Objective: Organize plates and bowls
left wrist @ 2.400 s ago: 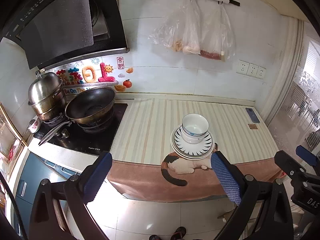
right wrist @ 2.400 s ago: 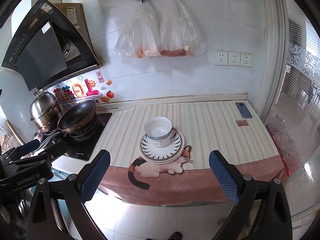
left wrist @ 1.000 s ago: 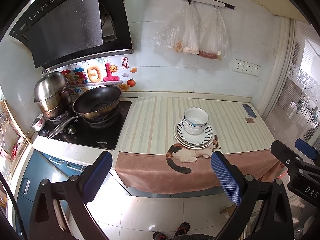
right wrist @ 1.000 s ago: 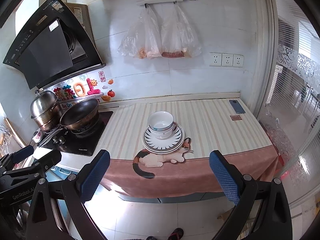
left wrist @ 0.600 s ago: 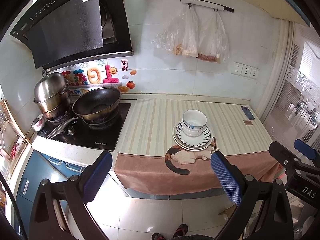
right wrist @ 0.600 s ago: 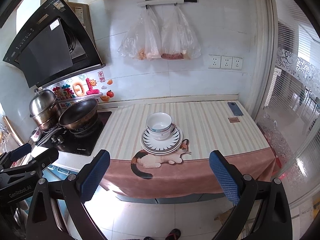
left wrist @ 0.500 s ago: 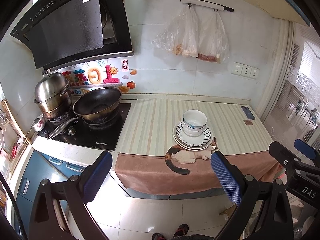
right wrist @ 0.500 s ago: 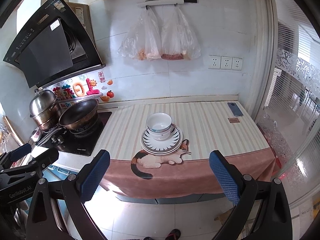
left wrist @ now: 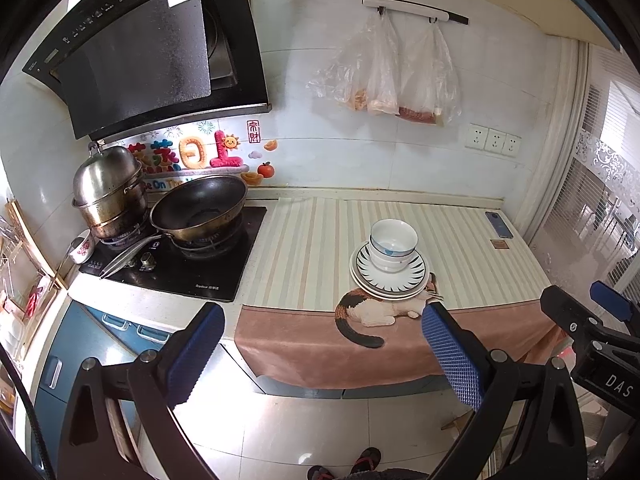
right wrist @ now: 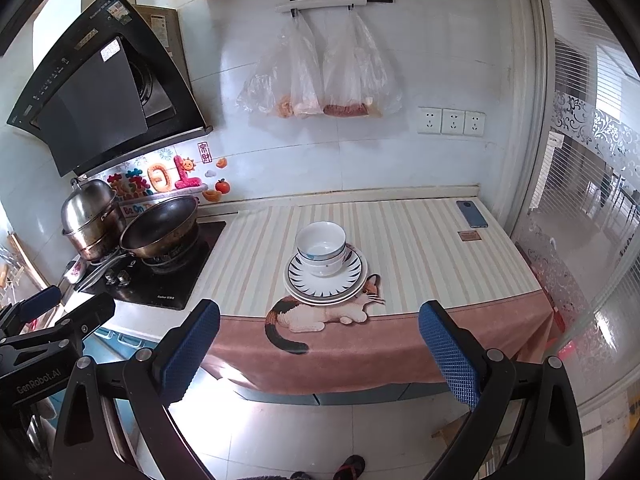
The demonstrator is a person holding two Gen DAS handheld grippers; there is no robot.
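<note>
White bowls (left wrist: pixel 393 242) sit nested on a stack of plates (left wrist: pixel 390 280) with black ray patterns, on the striped counter mat near its front edge. The same bowls (right wrist: pixel 321 247) and plates (right wrist: pixel 325 282) show in the right wrist view. My left gripper (left wrist: pixel 320 354) is open and empty, held off the counter over the floor. My right gripper (right wrist: pixel 320 354) is also open and empty, away from the counter at about the same distance.
A black wok (left wrist: pixel 199 212) and a steel pot (left wrist: pixel 108 192) stand on the stove at the left. A phone (right wrist: pixel 472 213) lies at the counter's back right. Plastic bags (right wrist: pixel 316 76) hang on the wall. A glass door (right wrist: pixel 592 220) is at the right.
Both grippers have drawn back from the counter since the earliest frames; the stack looks smaller and more floor shows. Over the last half second almost nothing moved.
</note>
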